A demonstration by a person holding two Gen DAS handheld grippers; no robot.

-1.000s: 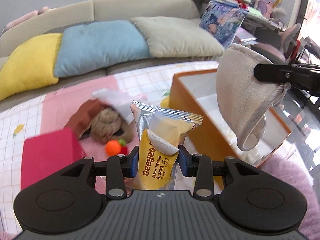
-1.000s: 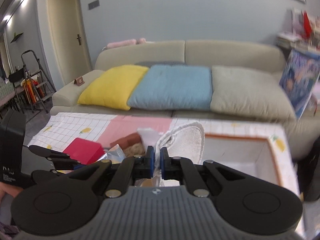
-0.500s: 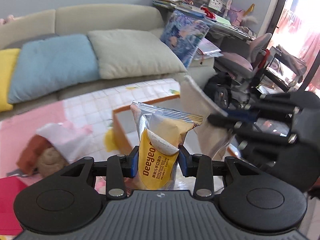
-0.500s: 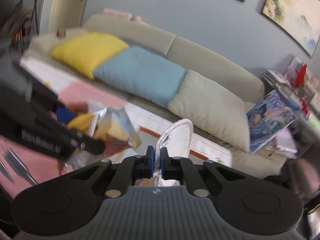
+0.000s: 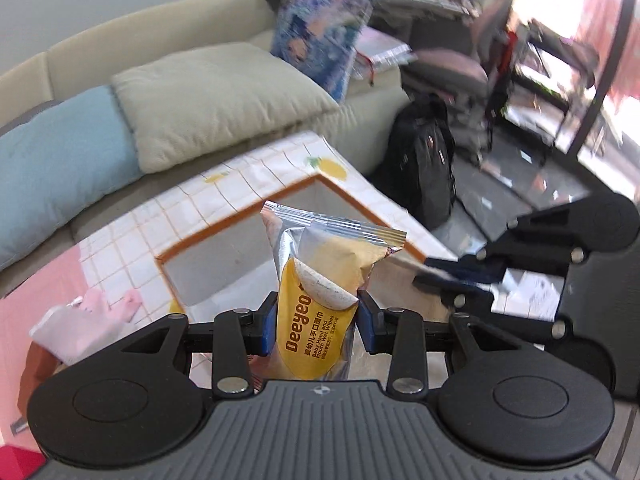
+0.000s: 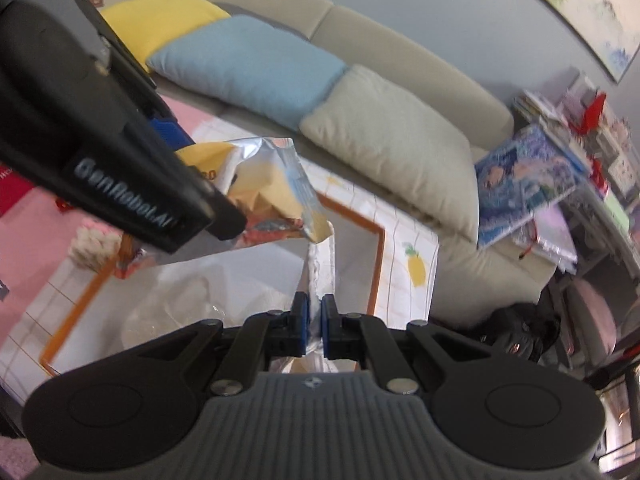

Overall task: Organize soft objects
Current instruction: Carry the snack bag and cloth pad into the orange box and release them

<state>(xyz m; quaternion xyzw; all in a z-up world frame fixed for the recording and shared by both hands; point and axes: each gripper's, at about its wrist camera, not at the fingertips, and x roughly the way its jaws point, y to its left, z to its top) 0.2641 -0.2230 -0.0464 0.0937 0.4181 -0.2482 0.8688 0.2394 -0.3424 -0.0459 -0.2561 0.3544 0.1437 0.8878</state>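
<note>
The left hand-held gripper (image 5: 317,324) is clamping a wipes packet (image 5: 320,300); the right hand-held gripper (image 6: 315,326) is pinching a white cloth (image 6: 320,276) over the orange-rimmed box (image 6: 378,264).

The open box (image 5: 236,216) interior lies clear below, but the right gripper (image 5: 440,274) crowds its right side.

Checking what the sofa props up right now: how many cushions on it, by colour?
Counted across both wrist views.
Yellow cushion: 1
Blue cushion: 1
Beige cushion: 1
Total: 3
</note>
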